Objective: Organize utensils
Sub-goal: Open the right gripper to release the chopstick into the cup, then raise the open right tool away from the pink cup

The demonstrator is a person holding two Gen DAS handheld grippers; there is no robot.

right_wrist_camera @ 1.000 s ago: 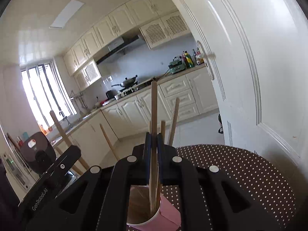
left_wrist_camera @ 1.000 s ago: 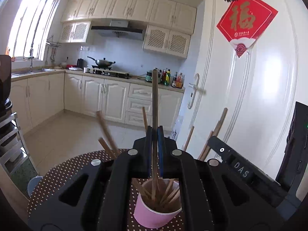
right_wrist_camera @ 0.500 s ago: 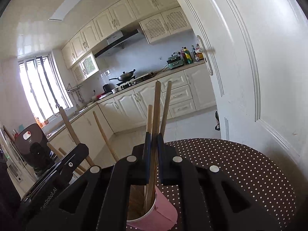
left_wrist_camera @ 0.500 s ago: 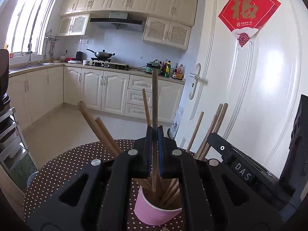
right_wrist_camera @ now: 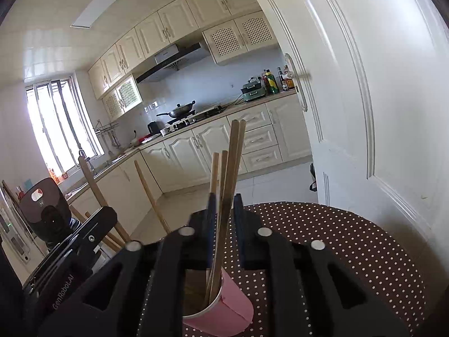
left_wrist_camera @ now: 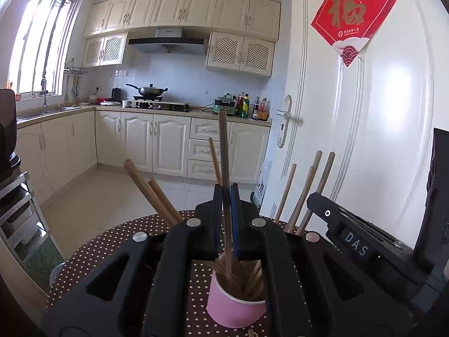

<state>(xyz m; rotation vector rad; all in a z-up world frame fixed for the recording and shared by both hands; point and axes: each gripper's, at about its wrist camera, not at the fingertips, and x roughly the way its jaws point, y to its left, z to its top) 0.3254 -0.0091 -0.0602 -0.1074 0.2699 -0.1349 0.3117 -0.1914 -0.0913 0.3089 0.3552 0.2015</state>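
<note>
From the left wrist view we cannot see the lower half of the pink cup (left_wrist_camera: 230, 306): the black body of our left gripper (left_wrist_camera: 226, 219) covers its sides, and only the rim and front wall show. Where the chopsticks meet the cup's bottom is dark and hard to read. The cup stands on the dotted tablecloth (left_wrist_camera: 112, 241), with a bundle of wooden chopsticks (left_wrist_camera: 297, 196) fanning out of it to both sides.

Our left gripper is clenched on one dark chopstick (left_wrist_camera: 224, 151), held upright with its lower end down inside the cup. In the right wrist view, our right gripper (right_wrist_camera: 224, 219) has just been opening; a pair of light chopsticks (right_wrist_camera: 234, 163) stands between the blue pads, leaning against the left one with a gap on the right, so it is released. Their tips rest in the cup (right_wrist_camera: 224, 309).

Around us are cream kitchen cabinets (left_wrist_camera: 157, 140), a wok (left_wrist_camera: 150, 91) on the stove, a white door (left_wrist_camera: 364, 129) with a red paper sign (left_wrist_camera: 350, 19), and the other gripper crowding the right edge of the left view.

Compared with a second ago, the right gripper's stick has tilted from upright to leaning right, and the cup sits lower in the left view.
</note>
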